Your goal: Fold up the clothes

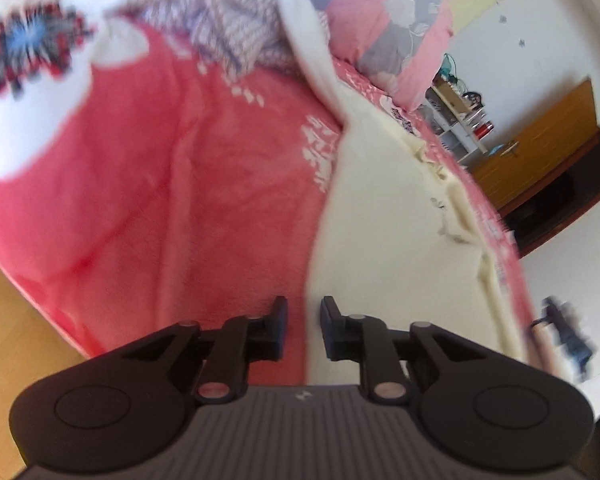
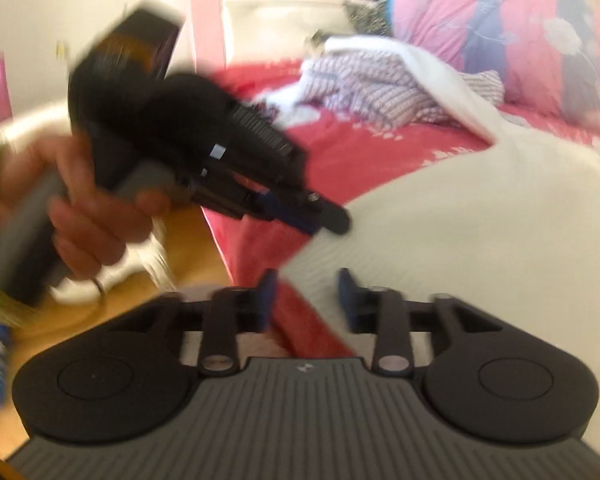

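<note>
- The cream garment (image 1: 392, 216) lies spread flat on the red blanket (image 1: 188, 168) at the near side of the bed, its ragged edge towards the room. In the right wrist view it fills the lower right (image 2: 480, 232).
- Left tongs (image 1: 303, 328) hover just above the line where cream cloth meets red blanket, jaws a narrow gap apart and pinching nothing.
- Right tongs (image 2: 307, 294) stand spread somewhat wider over the garment's near corner, also empty. The person's hand (image 2: 84, 208) carries the left tool in from the side.
- Risk: where the left tongs sit, a bite could take the fluffy blanket along with the garment, so a fold would drag bedding up with it.
- Risk: the two tools are near each other at the same corner. I judge they could knock together or seize the same bit of cloth, leaving the far edge loose and the fold crooked.
- Risk: both views are smeared, so a quick pinch may miss the hem.
- The striped cloth (image 1: 220, 12) is heaped further up the bed, well apart. A long sweep might disturb it.
- Beyond that lies a pink-and-grey quilt (image 1: 384, 16).
</note>
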The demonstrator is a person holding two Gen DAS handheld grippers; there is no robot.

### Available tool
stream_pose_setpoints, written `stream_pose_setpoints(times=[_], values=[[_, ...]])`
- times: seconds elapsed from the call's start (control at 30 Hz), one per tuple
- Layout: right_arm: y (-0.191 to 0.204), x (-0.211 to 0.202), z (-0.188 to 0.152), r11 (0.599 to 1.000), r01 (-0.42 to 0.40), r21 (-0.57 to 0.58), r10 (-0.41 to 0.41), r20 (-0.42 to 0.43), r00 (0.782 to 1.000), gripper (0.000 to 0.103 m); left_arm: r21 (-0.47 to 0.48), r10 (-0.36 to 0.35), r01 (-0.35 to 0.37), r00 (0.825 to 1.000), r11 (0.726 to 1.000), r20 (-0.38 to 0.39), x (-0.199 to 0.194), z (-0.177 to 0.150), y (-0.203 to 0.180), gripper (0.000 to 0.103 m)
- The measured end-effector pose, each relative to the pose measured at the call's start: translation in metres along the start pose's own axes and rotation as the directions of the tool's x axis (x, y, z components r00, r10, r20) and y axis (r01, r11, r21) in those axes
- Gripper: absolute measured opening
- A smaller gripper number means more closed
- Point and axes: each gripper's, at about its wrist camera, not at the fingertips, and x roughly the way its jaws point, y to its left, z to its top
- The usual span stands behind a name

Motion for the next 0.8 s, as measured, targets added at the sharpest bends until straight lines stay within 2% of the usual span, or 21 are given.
stream_pose_setpoints(times=[0.1,0.17,0.3,0.37,0.43,0.47,0.57,0.73,0.8], values=[[-0.022,-0.039,-0.007,0.987,-0.017,0.157,0.006,0.070,0.998,0.054,0.037,0.070,-0.071,0.997,0.997,0.043,-0.018,-0.007,-0.007,0.027],[-0.039,-0.064,-0.014,0.963,-0.018,0.268,-0.009,0.101,0.995,0.058,0.057,0.107,-0.112,0.991,0.992,0.079,-0.029,-0.011,-0.013,0.038],[-0.065,-0.106,-0.030,0.914,0.058,0.402,-0.111,0.110,0.988,0.063,0.085,0.139,-0.153,0.979,0.985,0.150,-0.049,-0.017,-0.029,0.045],[-0.069,-0.124,-0.036,0.898,0.111,0.427,-0.173,0.109,0.979,0.075,0.099,0.138,-0.157,0.975,0.983,0.176,-0.056,-0.020,-0.041,0.050],[-0.072,-0.144,-0.043,0.884,0.163,0.438,-0.239,0.125,0.963,0.087,0.122,0.129,-0.155,0.971,0.980,0.200,-0.059,-0.023,-0.057,0.053],[-0.075,-0.150,-0.049,0.878,0.185,0.442,-0.268,0.132,0.954,0.092,0.139,0.127,-0.159,0.969,0.977,0.211,-0.058,-0.026,-0.066,0.057],[-0.085,-0.164,-0.056,0.858,0.249,0.449,-0.334,0.119,0.935,0.101,0.186,0.113,-0.152,0.973,0.971,0.203,-0.050,-0.035,-0.092,0.059],[-0.093,-0.184,-0.076,0.814,0.319,0.485,-0.405,0.082,0.911,0.102,0.252,0.085,-0.126,0.982,0.959,0.167,-0.035,-0.050,-0.131,0.061],[-0.095,-0.189,-0.082,0.780,0.371,0.503,-0.455,0.050,0.889,0.102,0.283,0.081,-0.121,0.985,0.952,0.150,-0.029,-0.057,-0.145,0.062]])
